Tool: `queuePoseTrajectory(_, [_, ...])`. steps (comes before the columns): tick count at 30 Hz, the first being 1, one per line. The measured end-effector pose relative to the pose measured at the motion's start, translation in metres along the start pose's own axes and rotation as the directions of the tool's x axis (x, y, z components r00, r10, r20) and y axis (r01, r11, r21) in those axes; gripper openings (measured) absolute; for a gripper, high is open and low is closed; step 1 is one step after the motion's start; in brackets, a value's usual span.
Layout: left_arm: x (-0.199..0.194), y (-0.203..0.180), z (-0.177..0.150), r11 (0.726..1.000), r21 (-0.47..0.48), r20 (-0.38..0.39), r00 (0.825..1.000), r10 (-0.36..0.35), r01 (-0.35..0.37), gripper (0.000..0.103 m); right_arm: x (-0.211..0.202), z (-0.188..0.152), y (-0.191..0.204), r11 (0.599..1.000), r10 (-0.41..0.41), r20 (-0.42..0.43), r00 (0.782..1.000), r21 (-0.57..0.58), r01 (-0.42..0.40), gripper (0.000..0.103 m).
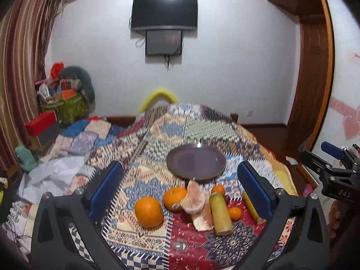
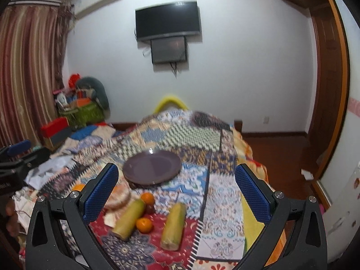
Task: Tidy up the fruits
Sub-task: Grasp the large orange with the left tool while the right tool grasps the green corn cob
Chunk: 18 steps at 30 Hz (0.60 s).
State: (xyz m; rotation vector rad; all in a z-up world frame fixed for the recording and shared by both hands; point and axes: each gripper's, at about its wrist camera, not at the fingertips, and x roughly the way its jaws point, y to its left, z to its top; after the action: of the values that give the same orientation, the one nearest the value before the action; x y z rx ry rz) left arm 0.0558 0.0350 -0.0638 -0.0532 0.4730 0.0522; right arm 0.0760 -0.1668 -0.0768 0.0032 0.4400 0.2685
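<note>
Both tongs are hovering wide apart over a quilt-covered bed, gripping nothing and touching nothing.

The left tongs (image 1: 180, 191) are spreading their blue pads far apart, and most of the fruit is sitting in the gap between them on the patchwork quilt (image 1: 144, 243). Nearest the left pad a large orange (image 1: 149, 212) is resting; a second orange (image 1: 175, 199) is lying just beyond it, touching a peeled pomelo piece (image 1: 196, 202). A yellow-green sugarcane piece (image 1: 220, 213) is leaning against the pomelo's right side, with a small tangerine (image 1: 235, 213) just beside it and another tangerine (image 1: 217, 190) behind its far end. A second cane piece (image 1: 252, 207) is showing partly behind the right pad. Beyond the fruit, ahead of the tongs, a dark purple plate (image 1: 195, 162) is lying bare. The right tongs (image 1: 333, 157) are appearing at the right edge.

The right tongs (image 2: 176, 193) are likewise standing wide open. Between their pads two cane pieces (image 2: 129, 219) (image 2: 174, 225) are lying with a tangerine (image 2: 144, 225) between them, touching the left one; another tangerine (image 2: 147, 198) is sitting farther ahead. The pomelo (image 2: 119, 196) is peeking from behind the left pad. The plate (image 2: 151, 167) is resting ahead, left of centre.
</note>
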Motion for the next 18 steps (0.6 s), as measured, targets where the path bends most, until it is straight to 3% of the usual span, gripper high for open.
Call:
queuePoseTrajectory(11, [0.059, 0.033, -0.034, 0.997, -0.065, -0.166, 0.986, 0.022, -0.034, 0.103, 0.049, -0.033, -0.004, 0.999, -0.021, -0.189, 0.982, -0.04, 0.014, 0.103])
queuePoseTrajectory(18, [0.097, 0.055, -0.057, 0.99, -0.114, -0.272, 0.961, 0.049, -0.082, 0.103, 0.08, -0.054, -0.013, 1.0, 0.026, -0.325, 0.946, 0.012, -0.023, 0.103])
